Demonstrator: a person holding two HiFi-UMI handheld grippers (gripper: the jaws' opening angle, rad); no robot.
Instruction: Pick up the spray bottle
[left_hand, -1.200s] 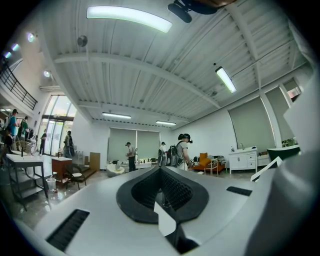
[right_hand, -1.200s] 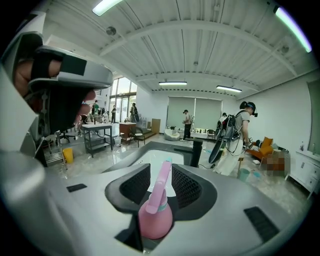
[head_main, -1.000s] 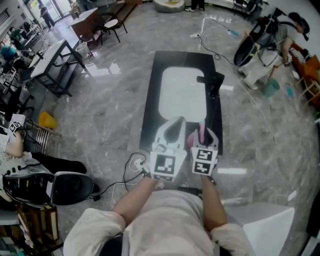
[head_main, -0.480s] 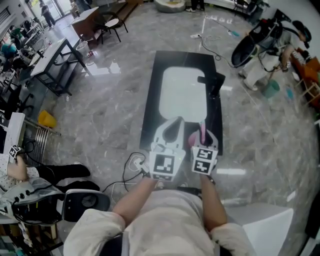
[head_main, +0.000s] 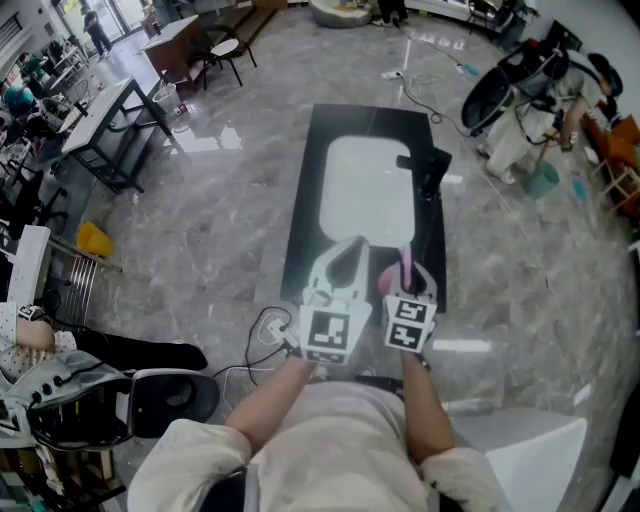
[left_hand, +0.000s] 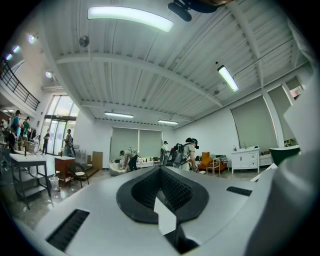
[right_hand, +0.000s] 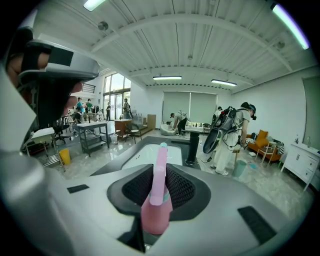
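1. One pink plastic spray bottle stands at the near right part of one long black countertop, just on the person's side of the basin. Its slim nozzle points up and away from the camera in the right gripper view.
2. There are two hand-held grey grippers, side by side and close together over the near end of the counter. Each carries one cube with black-and-white square markers, so there are two cubes in all.
3. The right gripper is at the bottle. Its jaws are closing, the bottle's neck stands between them, and the two black ribbed pads look pressed to it on either side.
4. The left gripper has its jaws brought together at the tips. It holds nothing and sits just left of the bottle without touching it.
5. One white rectangular sink basin is set into the counter.
6. One black faucet rises at the basin's right edge.
7. One yellow bin sits on the grey marbled floor, well off to the left.
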